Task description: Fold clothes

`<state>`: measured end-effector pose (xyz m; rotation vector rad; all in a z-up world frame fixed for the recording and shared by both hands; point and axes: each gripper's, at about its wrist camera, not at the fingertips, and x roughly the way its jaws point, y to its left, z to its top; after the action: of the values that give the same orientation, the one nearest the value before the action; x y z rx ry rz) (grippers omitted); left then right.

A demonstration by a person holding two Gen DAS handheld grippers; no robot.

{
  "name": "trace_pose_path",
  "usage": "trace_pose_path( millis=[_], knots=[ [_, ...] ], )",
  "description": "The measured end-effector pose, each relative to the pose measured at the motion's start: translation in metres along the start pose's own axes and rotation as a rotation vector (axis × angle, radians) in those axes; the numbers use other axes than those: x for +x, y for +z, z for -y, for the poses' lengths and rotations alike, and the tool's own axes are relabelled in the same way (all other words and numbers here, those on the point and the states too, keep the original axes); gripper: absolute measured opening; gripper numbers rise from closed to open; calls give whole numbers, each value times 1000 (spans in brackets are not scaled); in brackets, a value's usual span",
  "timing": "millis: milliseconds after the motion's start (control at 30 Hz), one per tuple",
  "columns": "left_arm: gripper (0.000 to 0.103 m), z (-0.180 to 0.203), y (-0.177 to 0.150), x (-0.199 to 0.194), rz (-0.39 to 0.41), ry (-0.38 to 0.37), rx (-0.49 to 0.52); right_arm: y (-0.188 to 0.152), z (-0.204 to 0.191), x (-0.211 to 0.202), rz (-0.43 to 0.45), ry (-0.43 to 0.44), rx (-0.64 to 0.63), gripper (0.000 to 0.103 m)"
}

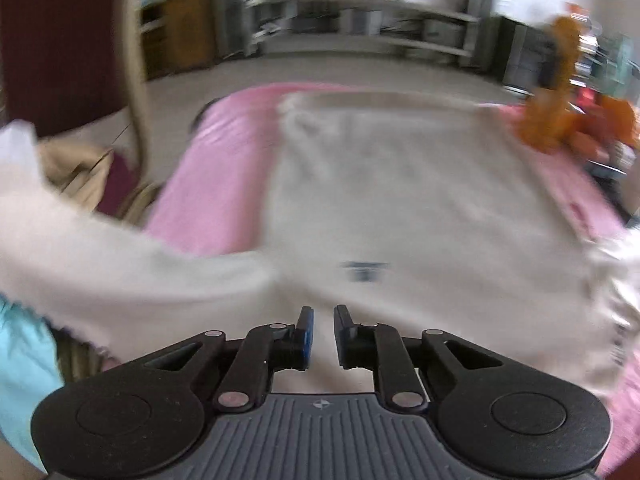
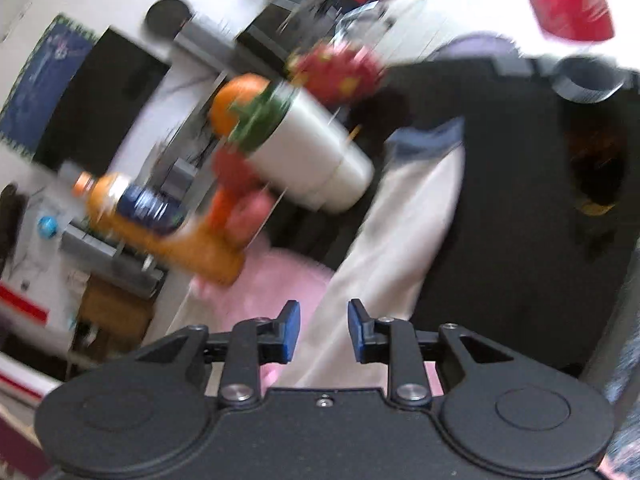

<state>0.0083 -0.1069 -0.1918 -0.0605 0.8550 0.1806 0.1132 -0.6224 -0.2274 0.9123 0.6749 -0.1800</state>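
Pink bedding point(image 1: 208, 184) covers the surface we work over, and whether a bed or a table lies under it we cannot tell. On it lies a cream sweater point(image 1: 400, 200), back up, with a small dark label near the collar, its body spread flat and reaching away from us. One sleeve point(image 1: 120, 260) trails off to the left, past the edge of the pink cover, and looks lifted or hanging, though blur hides which. An orange plush toy point(image 1: 556, 92) sits at the far right corner, touching or just beside the sweater's hem.

In the right wrist view, cream cloth point(image 2: 400, 240) runs beside a dark garment point(image 2: 520, 200), with a white cup point(image 2: 316, 152), an orange bottle point(image 2: 132, 208) and toy fruit nearby; this view is tilted and smeared.

Our left gripper point(image 1: 323, 332) hovers low over the collar end, its fingers parted by a narrow gap and holding nothing. Our right gripper point(image 2: 323, 330) has a wider gap, also empty, above the meeting of pink cover and cream cloth.

We judge the folding barely begun. Risks we see: the loose sleeve could drag off the edge and pull the body askew; a pinch near the collar might catch both layers, or the pink cover with them; a sweep on the right could knock the cup or bottle over.
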Motion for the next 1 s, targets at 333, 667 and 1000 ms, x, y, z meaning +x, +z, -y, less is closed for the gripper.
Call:
trace_pose_path(
  millis=[333,667,1000],
  knots=[
    [35,106,-16,1,-71,-132,201,35,18,29,122,-222,-56,26],
    [35,134,-19,22,-100,-75,267,70,31,82,147,-346,-158,26],
    [35,128,-14,0,-37,-100,234,53,5,111,135,-463,-415,4]
  ],
)
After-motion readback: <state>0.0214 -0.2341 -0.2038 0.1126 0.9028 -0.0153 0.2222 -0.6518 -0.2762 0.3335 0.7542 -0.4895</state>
